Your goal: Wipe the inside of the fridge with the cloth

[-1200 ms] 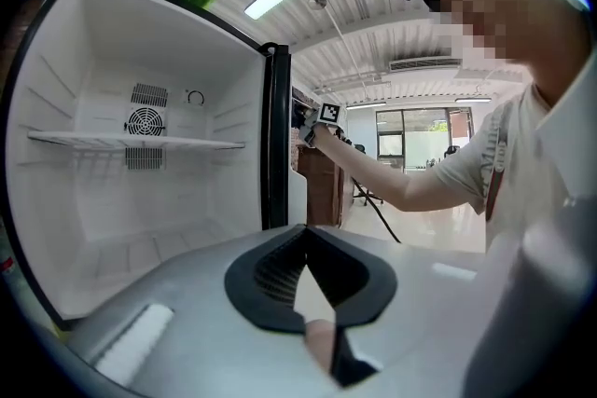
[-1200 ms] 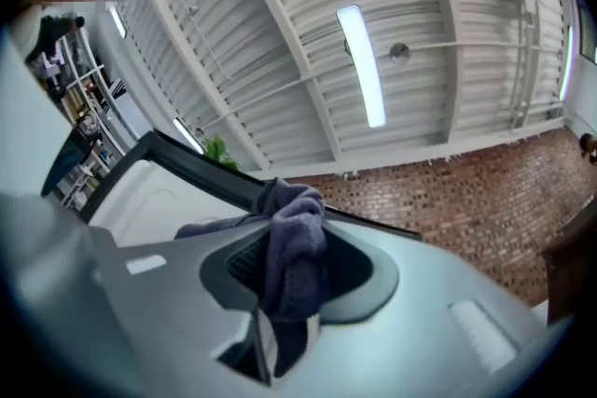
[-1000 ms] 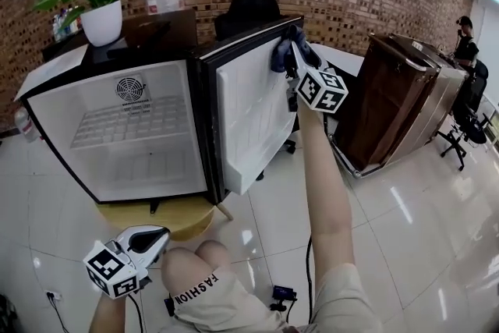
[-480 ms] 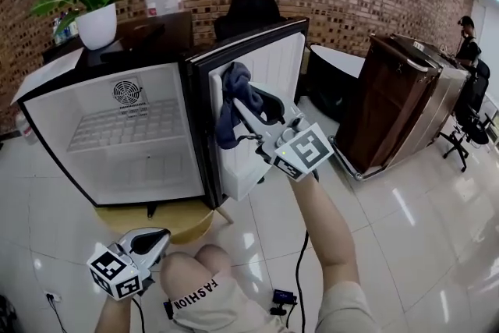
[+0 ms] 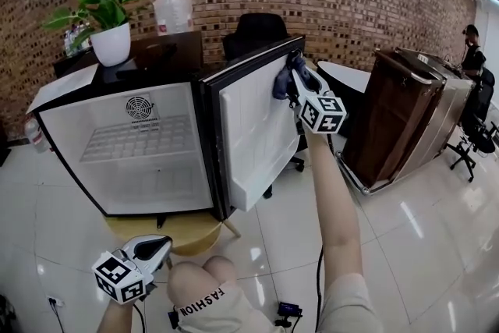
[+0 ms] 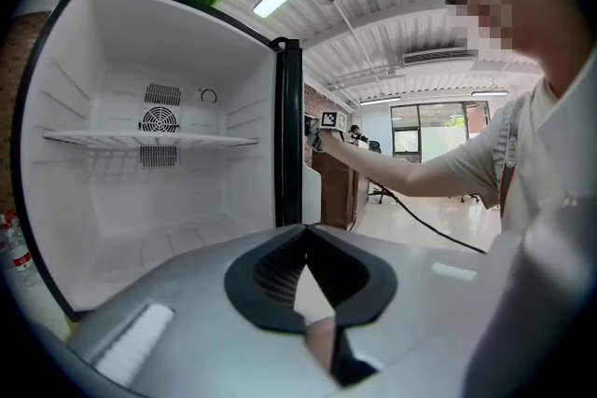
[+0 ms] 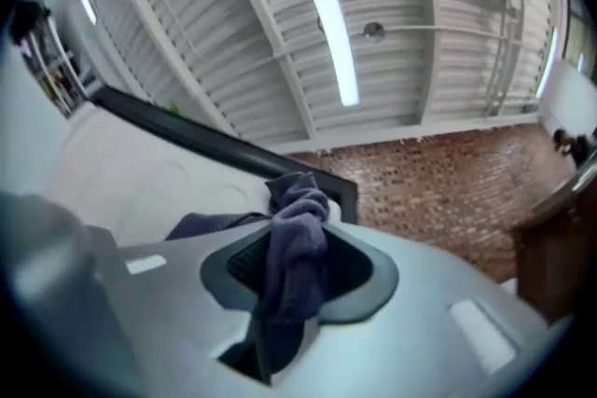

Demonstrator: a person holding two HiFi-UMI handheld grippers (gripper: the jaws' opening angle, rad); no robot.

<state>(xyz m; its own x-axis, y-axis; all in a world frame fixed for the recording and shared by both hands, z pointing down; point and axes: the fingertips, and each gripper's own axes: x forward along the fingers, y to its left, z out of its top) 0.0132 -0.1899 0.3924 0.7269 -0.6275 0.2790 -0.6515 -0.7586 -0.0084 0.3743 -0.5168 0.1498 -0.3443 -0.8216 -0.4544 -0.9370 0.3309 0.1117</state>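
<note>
Head view: the fridge [image 5: 207, 138] stands open at the left, and its door [image 5: 253, 129] is swung out to the right.
Right gripper [image 5: 291, 79]: raised at the far top corner of the door, with its jaws clamped on the cloth [image 5: 281, 79].
Cloth: dark blue-grey and bunched into a wad. It lies against the door's white inner liner just below the black top edge, and a loose tail hangs back through the jaws.
Left gripper [image 5: 158, 246]: low and near, beside the person's knee. Its jaws are closed on nothing, well apart from the fridge.
Cavity: white walls and a wire shelf [image 5: 134, 140], with nothing touching them at this moment.
Risk, slipping: the grip holds only a fold, so a hard drag along the liner could likely pull the cloth free.
Risk, door: nothing braces the door, so pressure from the wipe may push it further open and weaken contact.
Risk, coverage: the bunched wad touches only a small patch, so strokes could leave gaps.
</note>
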